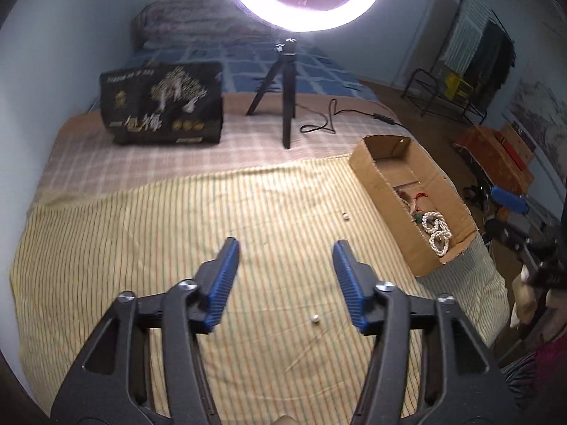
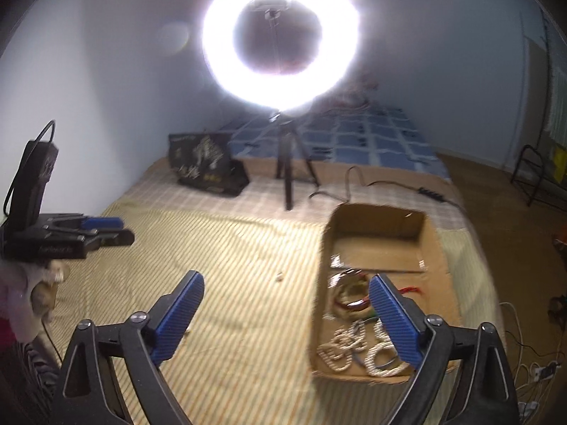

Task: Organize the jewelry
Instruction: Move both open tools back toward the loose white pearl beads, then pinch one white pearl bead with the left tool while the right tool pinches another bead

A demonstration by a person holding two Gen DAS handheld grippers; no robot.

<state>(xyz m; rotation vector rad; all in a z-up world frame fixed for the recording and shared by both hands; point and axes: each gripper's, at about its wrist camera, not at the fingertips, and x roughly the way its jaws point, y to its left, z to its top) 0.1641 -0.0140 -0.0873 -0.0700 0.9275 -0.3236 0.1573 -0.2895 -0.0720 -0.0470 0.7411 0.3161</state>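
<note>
Cardboard box (image 1: 386,184), shallow and open-topped, lying on the yellow striped cloth (image 1: 177,248) toward its right edge; contents: white bead strands (image 1: 437,230) coiled at the near end, a silvery bangle (image 2: 349,292) and small red and green pieces farther in, the far end bare. Loose items outstanding: one small pale bead (image 1: 345,216) on the cloth just beside the box's left wall, a second small bead (image 1: 314,319) nearer, lying low between the left gripper's fingers. Judged state of task: mostly done, the bulk of the jewelry boxed, two stray beads left to gather. Left gripper (image 1: 285,285): jaws spread wide, holding nothing, above the cloth. Right gripper (image 2: 285,313): jaws spread wide, empty, straddling the box's near left wall, its right finger over the box interior. Clearances: broad open cloth left of the box; black printed bag (image 1: 163,102) and ring light tripod (image 1: 283,106) with trailing cable well apart at the far side; cloth and bed edge run close past the box's right wall, so little margin there.
</note>
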